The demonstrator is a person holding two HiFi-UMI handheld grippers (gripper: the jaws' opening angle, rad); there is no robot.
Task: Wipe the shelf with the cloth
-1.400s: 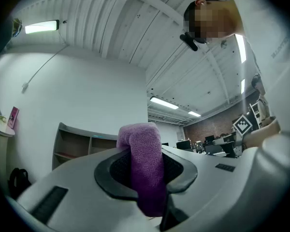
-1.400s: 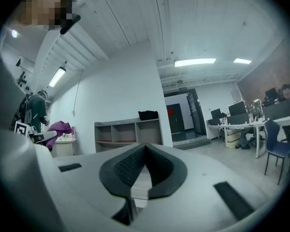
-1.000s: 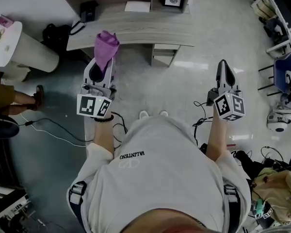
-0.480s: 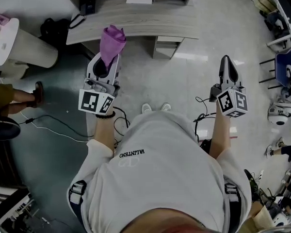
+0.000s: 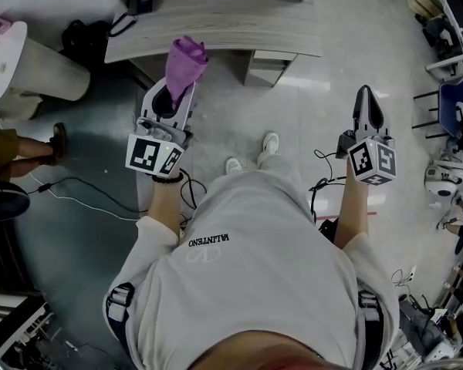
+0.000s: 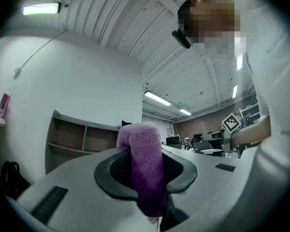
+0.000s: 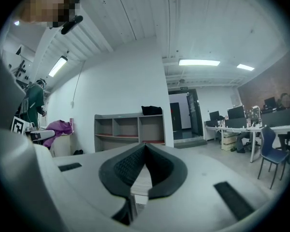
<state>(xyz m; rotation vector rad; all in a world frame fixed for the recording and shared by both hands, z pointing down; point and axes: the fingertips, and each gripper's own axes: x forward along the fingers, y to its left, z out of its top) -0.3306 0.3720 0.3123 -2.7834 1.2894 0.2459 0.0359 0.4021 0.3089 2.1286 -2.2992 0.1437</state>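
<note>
A purple cloth (image 5: 184,69) sticks up out of my left gripper (image 5: 176,91), whose jaws are shut on it; in the left gripper view the cloth (image 6: 145,170) hangs folded between the black pads. My right gripper (image 5: 365,105) is shut with nothing in it, held out over the floor at the right. The grey wooden shelf unit (image 5: 216,33) stands ahead, at the top of the head view, a step beyond the cloth. In the right gripper view the shelf (image 7: 130,128) shows far off with open compartments and a dark bag (image 7: 151,110) on top.
A white round table (image 5: 27,64) stands at the far left beside a black bag (image 5: 89,45). Cables (image 5: 85,199) trail on the floor at the left. Another person's leg and shoe (image 5: 31,149) are at the left edge. A blue chair (image 5: 455,118) and desks stand at the right.
The person has stepped forward with the right foot; the shelf has drawn nearer and slid toward the top of the view. Both grippers kept their hold and pose.
</note>
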